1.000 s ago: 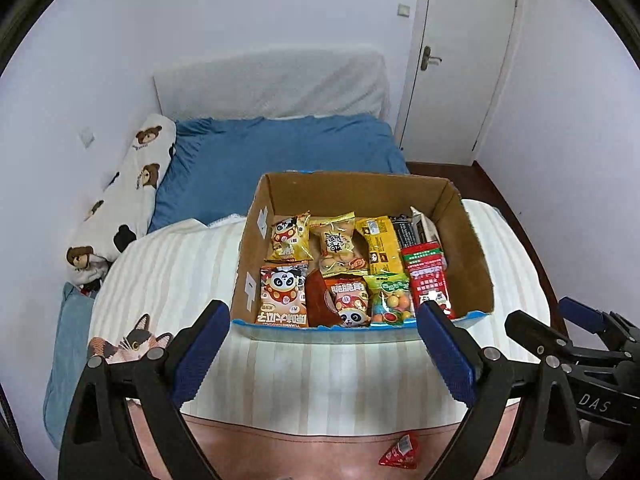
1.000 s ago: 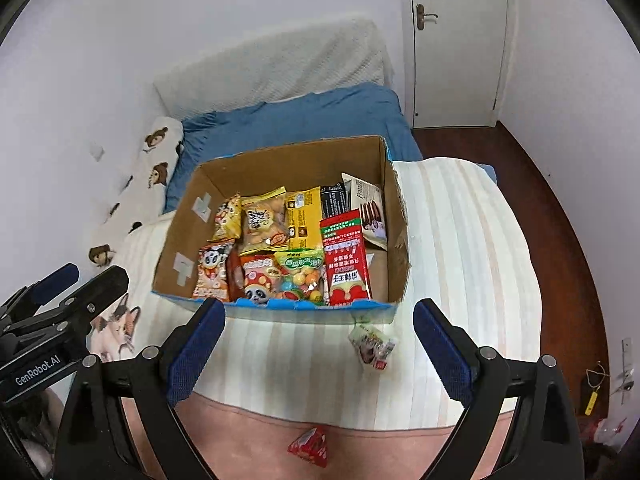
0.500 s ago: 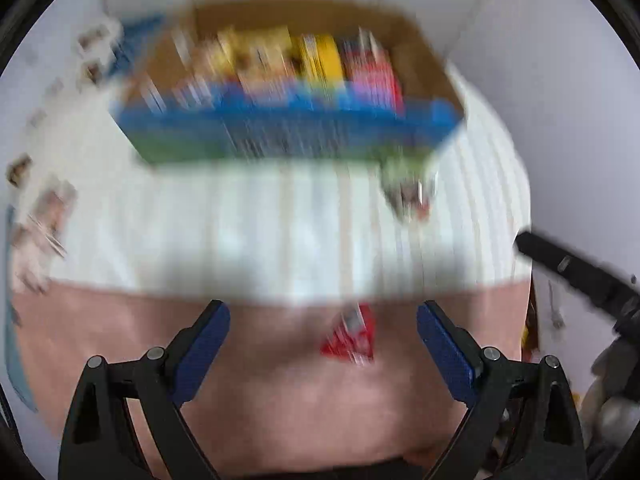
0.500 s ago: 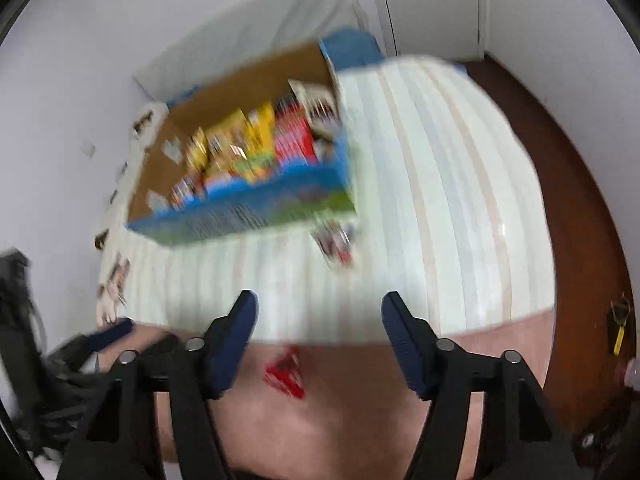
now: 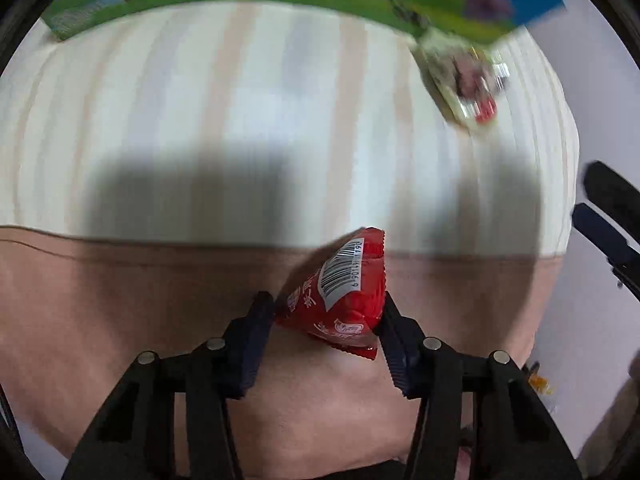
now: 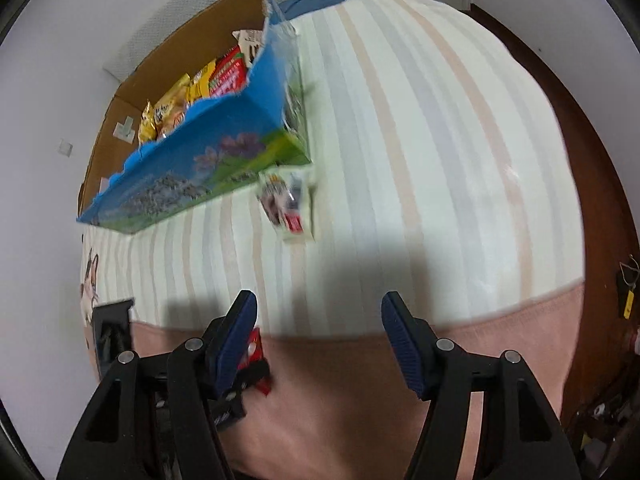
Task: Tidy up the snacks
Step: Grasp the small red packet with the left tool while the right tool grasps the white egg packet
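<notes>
Now left claw [image 5: 328, 312] pinches red packet [image 5: 340, 292]; right [image 6: 318, 326] gapes; box [image 6: 224, 140] seemingly snack-filled.

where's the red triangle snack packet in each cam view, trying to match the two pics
Left wrist view: the red snack packet sits low and centre, between the left gripper fingers, barcode side up.
Right wrist view: only a red sliver shows at lower left, behind the right gripper's left finger.
Shared landmark: the pale loose snack packet on the striped blanket, just off the box's blue-green corner.
</notes>
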`<state>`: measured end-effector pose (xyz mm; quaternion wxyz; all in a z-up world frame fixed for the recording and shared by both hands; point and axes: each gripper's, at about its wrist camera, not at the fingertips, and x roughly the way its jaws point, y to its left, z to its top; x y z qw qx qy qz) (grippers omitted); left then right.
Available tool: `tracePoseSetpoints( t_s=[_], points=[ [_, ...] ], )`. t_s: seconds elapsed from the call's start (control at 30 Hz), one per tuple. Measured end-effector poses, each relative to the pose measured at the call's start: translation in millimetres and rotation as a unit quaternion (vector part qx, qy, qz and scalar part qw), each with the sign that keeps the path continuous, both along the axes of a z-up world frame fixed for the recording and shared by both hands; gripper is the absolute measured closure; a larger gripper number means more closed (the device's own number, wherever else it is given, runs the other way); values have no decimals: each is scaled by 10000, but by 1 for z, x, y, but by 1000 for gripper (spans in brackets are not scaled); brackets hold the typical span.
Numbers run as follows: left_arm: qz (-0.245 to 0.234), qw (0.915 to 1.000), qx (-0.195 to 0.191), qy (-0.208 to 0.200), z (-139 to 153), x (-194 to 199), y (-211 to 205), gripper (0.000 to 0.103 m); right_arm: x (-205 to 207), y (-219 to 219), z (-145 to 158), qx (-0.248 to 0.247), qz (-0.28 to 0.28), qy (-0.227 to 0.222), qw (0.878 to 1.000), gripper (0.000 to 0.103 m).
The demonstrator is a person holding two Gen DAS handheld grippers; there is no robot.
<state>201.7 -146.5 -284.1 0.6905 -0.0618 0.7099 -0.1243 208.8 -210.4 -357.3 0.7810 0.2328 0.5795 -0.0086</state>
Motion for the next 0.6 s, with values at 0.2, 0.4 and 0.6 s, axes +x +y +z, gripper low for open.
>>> tracePoseSetpoints(
  t_s=[0.2,0.4,0.6],
  points=[
    [583,9978,158,-258,13,34,34,54,56,12,-27,6,-46,19,10000,35],
    [733,9963,254,-360,15,52,36,54,91,28,-57,62,-43,207,9998,46],
    [644,9968,246,-409,22,52,31,54,80,48,-53,-136,364,90,9992,59]
  ],
)
